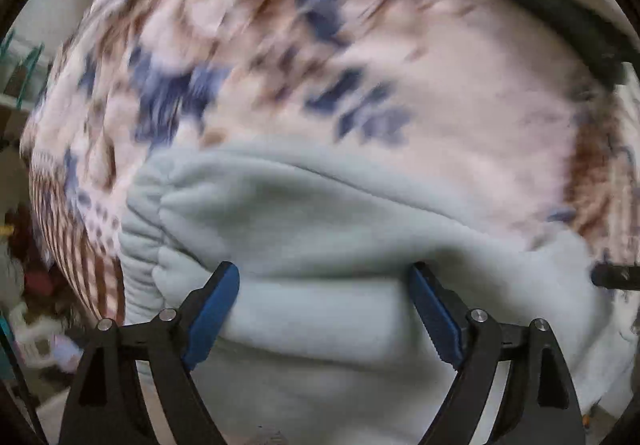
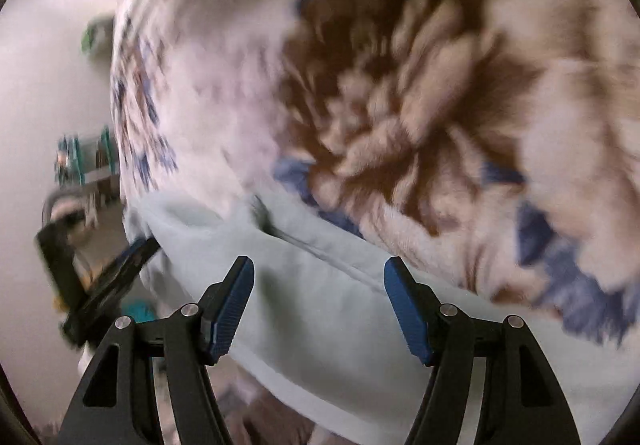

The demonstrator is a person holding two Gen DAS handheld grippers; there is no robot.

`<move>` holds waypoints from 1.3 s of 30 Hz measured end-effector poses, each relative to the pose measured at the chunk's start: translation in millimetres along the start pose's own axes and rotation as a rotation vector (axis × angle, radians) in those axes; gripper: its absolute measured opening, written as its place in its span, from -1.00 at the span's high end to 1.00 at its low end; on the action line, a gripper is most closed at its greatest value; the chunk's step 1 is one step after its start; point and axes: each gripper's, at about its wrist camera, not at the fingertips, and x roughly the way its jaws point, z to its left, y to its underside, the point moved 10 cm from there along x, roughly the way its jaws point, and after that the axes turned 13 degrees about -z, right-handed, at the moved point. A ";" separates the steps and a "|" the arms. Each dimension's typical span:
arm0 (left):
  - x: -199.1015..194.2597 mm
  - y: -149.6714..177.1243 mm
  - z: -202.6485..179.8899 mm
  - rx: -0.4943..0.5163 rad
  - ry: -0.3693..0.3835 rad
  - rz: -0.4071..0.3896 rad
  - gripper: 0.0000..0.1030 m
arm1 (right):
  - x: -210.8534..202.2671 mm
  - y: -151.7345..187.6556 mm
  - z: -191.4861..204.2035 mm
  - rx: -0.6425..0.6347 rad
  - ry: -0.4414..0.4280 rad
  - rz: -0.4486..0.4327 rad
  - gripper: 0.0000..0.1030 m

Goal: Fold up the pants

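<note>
Both jaws wide over pale blue pants [image 1: 320,229]
Left gripper [image 1: 323,285], right gripper [image 2: 319,277] gripped nothing; pants lay on floral blanket [image 1: 420,65]

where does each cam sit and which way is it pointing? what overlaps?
Left wrist: on the left tongs, looking along their open fingers at the pale blue pants on a floral blanket.
Right wrist: on the right tongs, fingers open, facing the pants, with the left tongs at its left edge.
Shared: pants and blanket, both blurred.
</note>
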 end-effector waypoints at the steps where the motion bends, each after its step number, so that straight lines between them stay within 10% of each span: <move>1: 3.5 4.8 5.9 -0.029 0.007 0.007 -0.66 | 8.0 7.9 -0.9 -0.025 -0.034 0.064 -0.36; 16: -35.2 5.1 -14.3 -0.161 -0.068 -0.025 -0.67 | 37.0 38.4 89.4 -0.166 -0.559 0.437 -0.25; 23: -9.7 19.7 -11.4 -0.149 -0.118 -0.014 -0.67 | 86.6 39.1 76.4 -0.056 -0.460 0.484 -0.25; 25: -6.5 21.5 -10.1 -0.139 -0.129 -0.011 -0.71 | 87.5 25.9 84.1 0.048 -0.516 0.434 0.49; 27: -1.5 25.8 -2.7 -0.153 -0.127 0.000 -0.71 | 72.1 -7.5 74.6 0.120 -0.486 0.285 0.68; 31: 3.2 29.1 11.7 -0.206 -0.092 0.021 -0.71 | 37.5 -36.2 40.1 0.237 -0.437 0.175 0.72; 36: 3.2 27.0 15.1 -0.202 -0.095 0.026 -0.71 | 29.2 -4.8 39.5 0.098 -0.341 0.316 0.37; 39: 6.1 27.2 13.1 -0.182 -0.090 0.027 -0.71 | 20.3 -29.3 20.7 0.139 -0.277 0.223 0.73</move>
